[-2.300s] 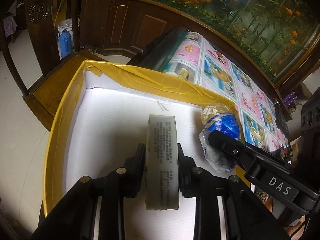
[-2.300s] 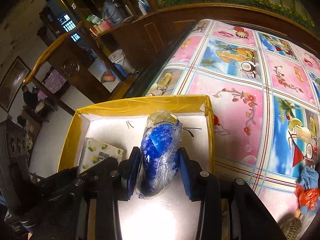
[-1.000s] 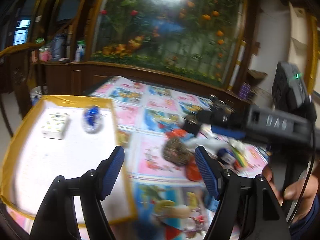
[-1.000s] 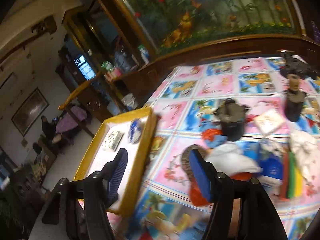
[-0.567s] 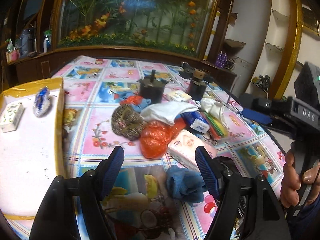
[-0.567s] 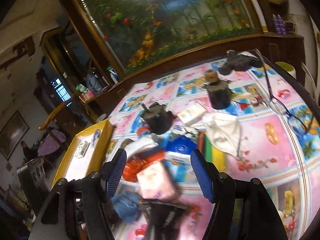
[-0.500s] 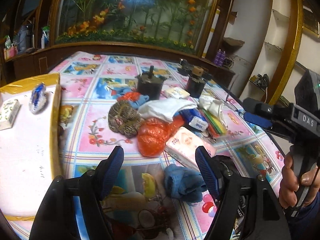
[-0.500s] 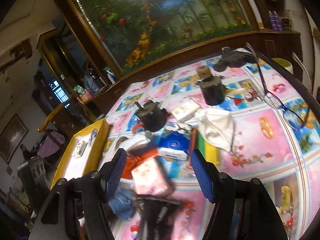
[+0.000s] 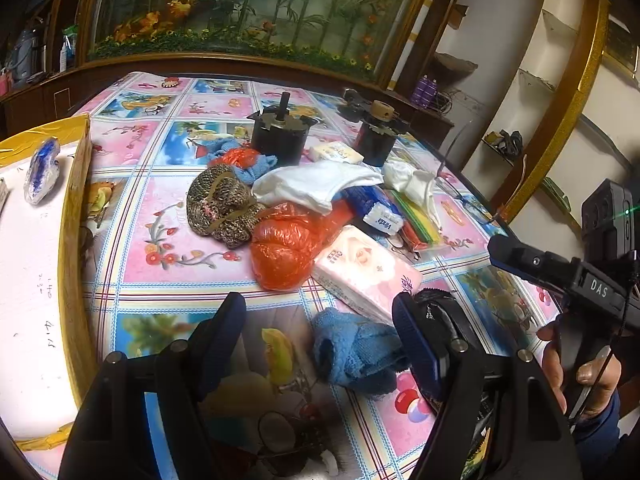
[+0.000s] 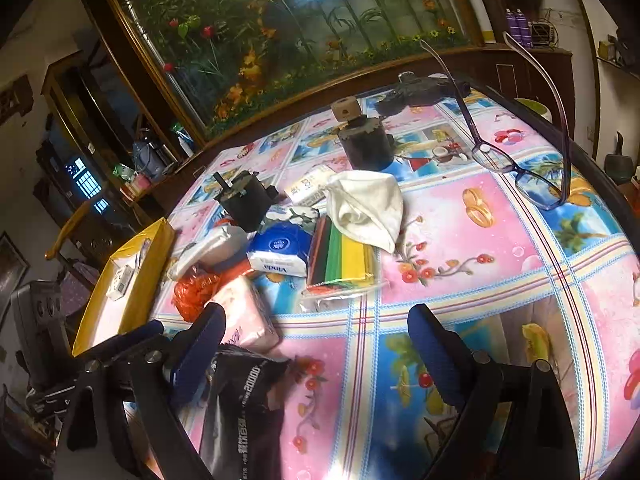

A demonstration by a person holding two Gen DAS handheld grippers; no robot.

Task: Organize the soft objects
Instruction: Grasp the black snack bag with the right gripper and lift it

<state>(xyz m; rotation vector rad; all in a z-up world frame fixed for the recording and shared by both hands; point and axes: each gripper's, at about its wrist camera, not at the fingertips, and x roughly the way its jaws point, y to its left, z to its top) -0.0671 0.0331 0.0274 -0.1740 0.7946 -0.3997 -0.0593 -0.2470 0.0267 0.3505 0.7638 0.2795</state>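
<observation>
- Left gripper (image 9: 318, 338): jaws apart, gripping nothing; blue cloth (image 9: 356, 354) lies between them on the worktop (image 9: 176, 272).
- Right gripper (image 10: 316, 340): jaws opening, nothing between; black packet (image 10: 240, 408) beside its left finger.

A table covered in a pink and blue pictured cloth (image 9: 172, 240) carries a heap of soft things: a knitted bundle (image 9: 222, 204), an orange bag (image 9: 286, 246), a pink tissue pack (image 9: 366, 266), a blue towel (image 9: 354, 350), and eyeglasses (image 10: 516, 168). A yellow-rimmed tray (image 9: 74, 216) sits at its left.
</observation>
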